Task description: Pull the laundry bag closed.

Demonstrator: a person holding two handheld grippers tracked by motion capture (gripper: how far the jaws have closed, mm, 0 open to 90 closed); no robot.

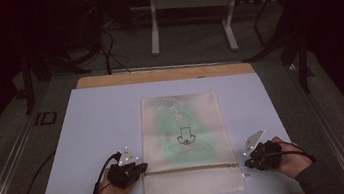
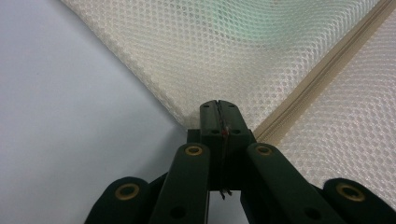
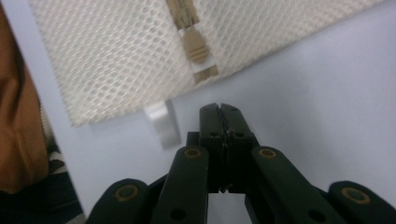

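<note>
Near the desk's (image 1: 87,118) front edge lies the mesh bag (image 1: 186,140), my left gripper (image 2: 218,106) pinching its left edge by the zipper (jaws fully together), my right gripper (image 3: 219,108) closed, empty, just beside the zipper pull (image 3: 195,46).

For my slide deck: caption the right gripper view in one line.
Right gripper, jaws shut and empty, just short of the cream mesh zipper bag's beige zipper pull on the pale table.

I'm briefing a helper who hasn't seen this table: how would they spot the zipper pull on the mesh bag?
Start at the pale mat covering the table, where a cream mesh bag lies flat in the middle. Follow its tan zipper line across the near part to the end beside the right gripper. There sits the zipper pull, a small ribbed tan tab, next to a clear label.
</note>
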